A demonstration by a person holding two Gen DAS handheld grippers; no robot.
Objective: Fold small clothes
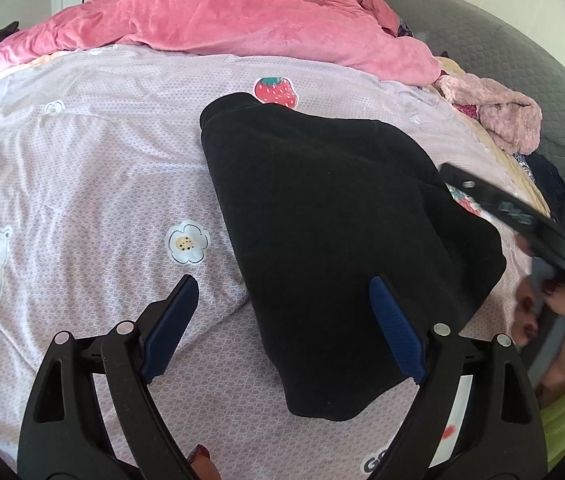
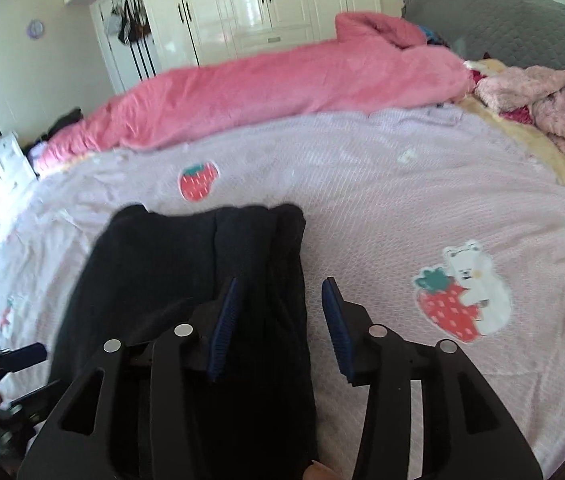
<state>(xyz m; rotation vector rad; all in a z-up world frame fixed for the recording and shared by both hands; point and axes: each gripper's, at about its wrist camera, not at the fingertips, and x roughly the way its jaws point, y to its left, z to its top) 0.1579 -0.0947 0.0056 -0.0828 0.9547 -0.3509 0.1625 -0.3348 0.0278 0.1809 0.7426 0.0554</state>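
Left wrist view shows me my left gripper [image 1: 282, 304] spread wide over the folded black garment [image 1: 334, 240] on the lilac bedsheet [image 1: 82, 168], while my right gripper [image 2: 280, 312] hangs part-open, gripping nothing.

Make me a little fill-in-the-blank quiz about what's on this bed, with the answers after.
1. The dark folded garment lying on the sheet is ______ in colour.
2. The fruit printed on the lilac sheet beside the garment's far end is a ______.
3. The bunched-up blanket along the far side of the bed is ______.
4. Neither tool, left tool or right tool, is gripping the garment; both stand ______.

Answers: black; strawberry; pink; open
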